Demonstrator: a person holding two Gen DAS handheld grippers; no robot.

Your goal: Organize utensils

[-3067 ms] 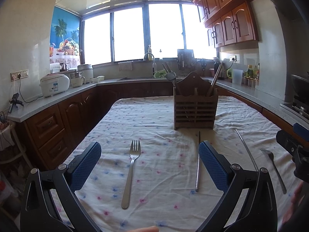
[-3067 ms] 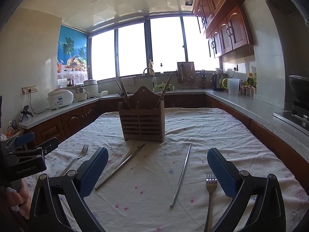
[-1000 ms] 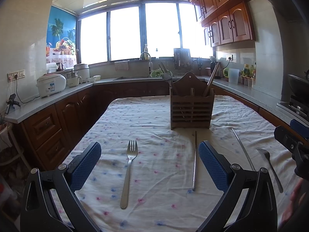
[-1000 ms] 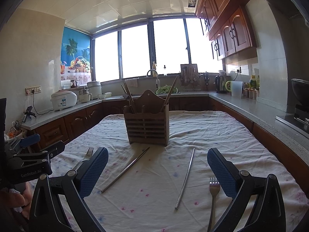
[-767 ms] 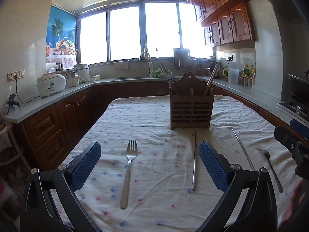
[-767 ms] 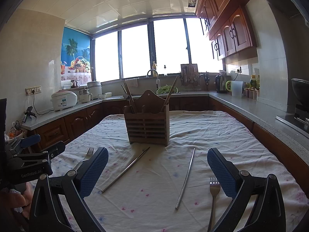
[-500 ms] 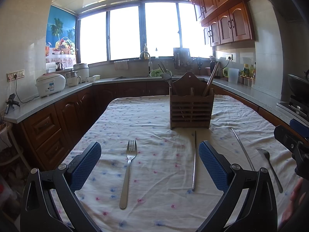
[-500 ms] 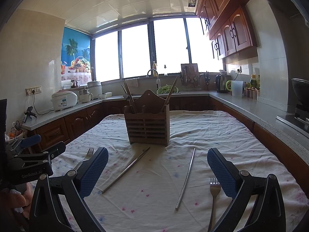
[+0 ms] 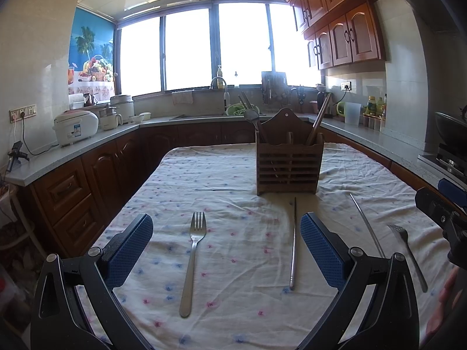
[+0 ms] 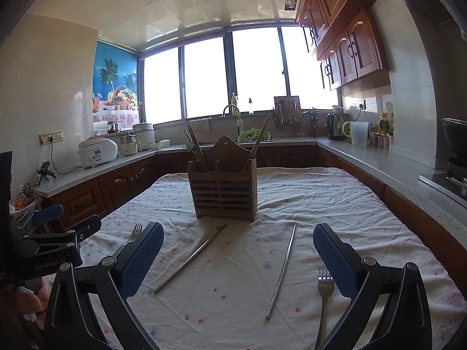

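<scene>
A brown wooden utensil holder (image 9: 289, 166) stands mid-table (image 10: 223, 191) with chopsticks and a spoon in it. On the cloth lie a steel fork (image 9: 192, 259), a steel chopstick (image 9: 293, 245), a second chopstick (image 9: 366, 224) and a second fork (image 9: 408, 250). In the right wrist view the same chopsticks (image 10: 191, 258) (image 10: 281, 271) and forks (image 10: 323, 303) (image 10: 130, 239) show. My left gripper (image 9: 226, 248) is open above the fork, empty. My right gripper (image 10: 238, 259) is open and empty above the chopsticks.
The table carries a white flowered cloth (image 9: 227, 180). Wooden counters run around it, with a rice cooker (image 9: 76, 127) on the left, a sink (image 9: 219, 113) under the windows and a stove (image 9: 449, 157) on the right. Each gripper shows at the edge of the other's view.
Over the last second almost nothing has moved. Since three seconds ago both views have shifted slightly, with the holder a little left in the left view and right in the right view.
</scene>
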